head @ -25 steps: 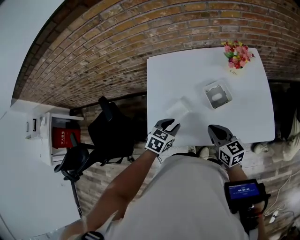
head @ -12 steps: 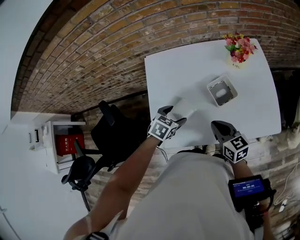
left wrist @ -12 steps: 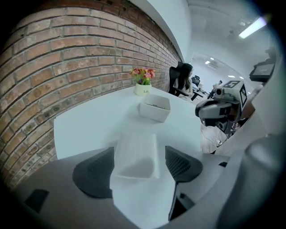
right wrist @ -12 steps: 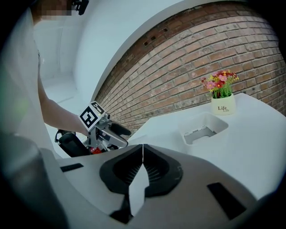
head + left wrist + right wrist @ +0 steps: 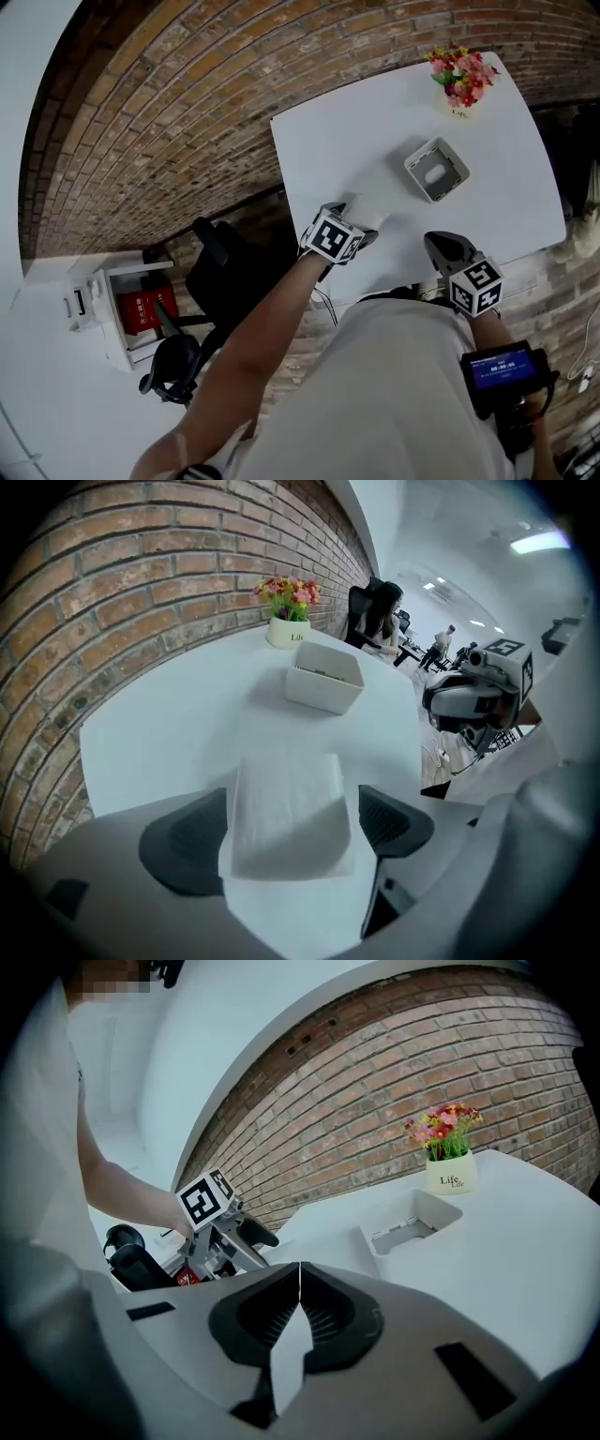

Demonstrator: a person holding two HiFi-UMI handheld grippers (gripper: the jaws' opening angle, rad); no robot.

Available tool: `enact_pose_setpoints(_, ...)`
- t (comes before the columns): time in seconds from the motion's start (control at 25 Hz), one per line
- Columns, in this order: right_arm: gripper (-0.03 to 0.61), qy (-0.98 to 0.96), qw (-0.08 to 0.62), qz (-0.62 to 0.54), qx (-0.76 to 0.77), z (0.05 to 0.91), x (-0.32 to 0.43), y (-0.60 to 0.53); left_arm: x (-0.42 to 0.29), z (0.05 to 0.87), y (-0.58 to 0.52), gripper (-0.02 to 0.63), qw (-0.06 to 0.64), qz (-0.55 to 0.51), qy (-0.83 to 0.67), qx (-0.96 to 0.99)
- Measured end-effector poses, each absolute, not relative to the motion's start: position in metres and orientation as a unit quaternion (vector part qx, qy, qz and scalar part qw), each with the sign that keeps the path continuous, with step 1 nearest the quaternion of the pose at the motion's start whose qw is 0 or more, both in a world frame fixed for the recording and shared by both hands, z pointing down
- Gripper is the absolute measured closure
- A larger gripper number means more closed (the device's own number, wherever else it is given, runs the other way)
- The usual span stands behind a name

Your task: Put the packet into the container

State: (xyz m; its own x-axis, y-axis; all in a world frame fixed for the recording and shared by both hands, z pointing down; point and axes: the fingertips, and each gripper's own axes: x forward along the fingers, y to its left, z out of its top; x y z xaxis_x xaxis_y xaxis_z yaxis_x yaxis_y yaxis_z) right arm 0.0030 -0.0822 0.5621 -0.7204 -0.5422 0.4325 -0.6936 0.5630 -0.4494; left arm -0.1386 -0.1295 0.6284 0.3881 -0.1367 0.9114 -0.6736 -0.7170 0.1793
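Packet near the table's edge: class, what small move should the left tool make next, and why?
Probably ease the left tool down a touch and close it on the packet. Its jaws have just been opening and stand wide on either side of the packet, which lies flat on the table, with the pads not pressing it. The container sits further along the table.

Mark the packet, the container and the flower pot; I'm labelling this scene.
packet (image 5: 286, 808), left gripper view, middle of its top face.
container (image 5: 322, 694), left gripper view, its near wall.
flower pot (image 5: 452, 1177), right gripper view, the pot's front.
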Motion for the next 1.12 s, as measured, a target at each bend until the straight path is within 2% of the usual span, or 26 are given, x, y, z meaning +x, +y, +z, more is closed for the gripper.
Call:
enact_pose_setpoints(0.32,0.568,-0.865,0.124,0.315,0.371,0.567,0.01,-0.08,-0.132,0.646,-0.129,0.146,0.277,0.517,-0.239,0.774)
enact_pose_setpoints(0.56,0.568,-0.862,0.125,0.316,0.377,0.57,0.01,-0.08,-0.135,0.651,-0.134,0.147,0.269,0.528,-0.253,0.764)
enact_pose_setpoints(0.84,0.567,-0.862,0.127,0.311,0.38,0.568,0.003,-0.079,-0.139,0.645,-0.133,0.219,0.26,0.512,-0.256,0.778)
enact_pose_setpoints(1.12,0.568,-0.859,0.138,0.305,0.388,0.564,0.0,-0.077,-0.137,0.625,-0.128,0.232,0.265,0.465,-0.259,0.804)
